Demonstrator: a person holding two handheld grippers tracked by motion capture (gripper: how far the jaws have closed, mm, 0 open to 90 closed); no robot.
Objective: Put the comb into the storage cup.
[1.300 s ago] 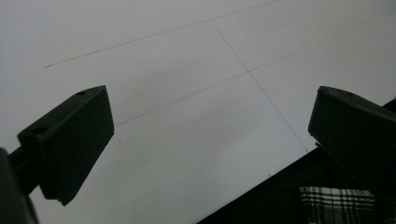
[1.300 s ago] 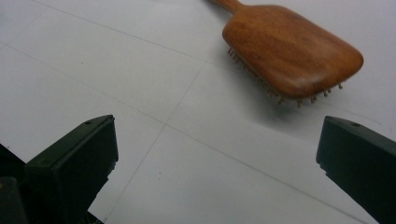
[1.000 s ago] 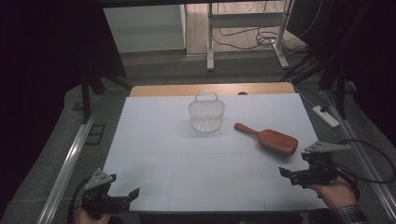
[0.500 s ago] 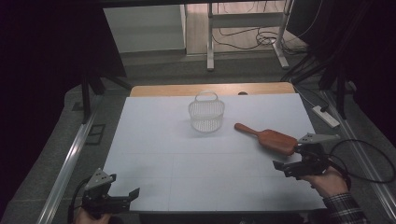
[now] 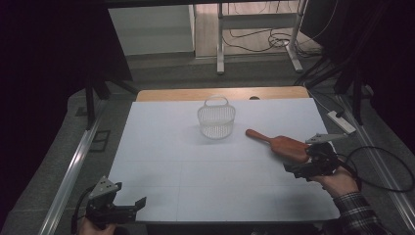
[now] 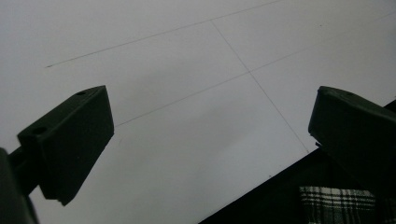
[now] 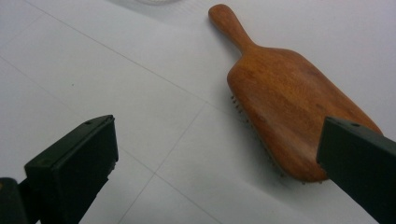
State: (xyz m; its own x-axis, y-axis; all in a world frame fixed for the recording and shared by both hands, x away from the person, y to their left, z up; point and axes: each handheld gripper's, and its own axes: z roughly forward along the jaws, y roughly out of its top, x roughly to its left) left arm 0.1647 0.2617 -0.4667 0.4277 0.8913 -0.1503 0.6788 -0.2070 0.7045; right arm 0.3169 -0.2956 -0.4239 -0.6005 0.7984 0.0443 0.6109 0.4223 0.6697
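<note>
A brown wooden hairbrush [image 5: 283, 143] lies bristles-down on the white table [image 5: 195, 161], handle pointing toward a white mesh basket [image 5: 216, 119] at the back centre. My right gripper [image 5: 301, 167] hovers open just beside the brush's wide end. In the right gripper view the hairbrush [image 7: 280, 98] lies ahead, its head partly between the spread jaws of the right gripper [image 7: 219, 168], nearer the right jaw. My left gripper [image 5: 128, 207] rests open at the table's front left corner. The left gripper [image 6: 210, 140] has its jaws wide over bare table.
A wooden board edge [image 5: 220, 94] shows behind the white surface. A white power strip [image 5: 341, 121] and black cables lie off the table's right side. A metal rail [image 5: 73, 166] runs along the left. A plaid sleeve [image 6: 336, 205] shows below the front edge.
My right gripper has moved forward and left along the table's right side, arriving at the hairbrush's wide end. The left gripper has stayed put.
</note>
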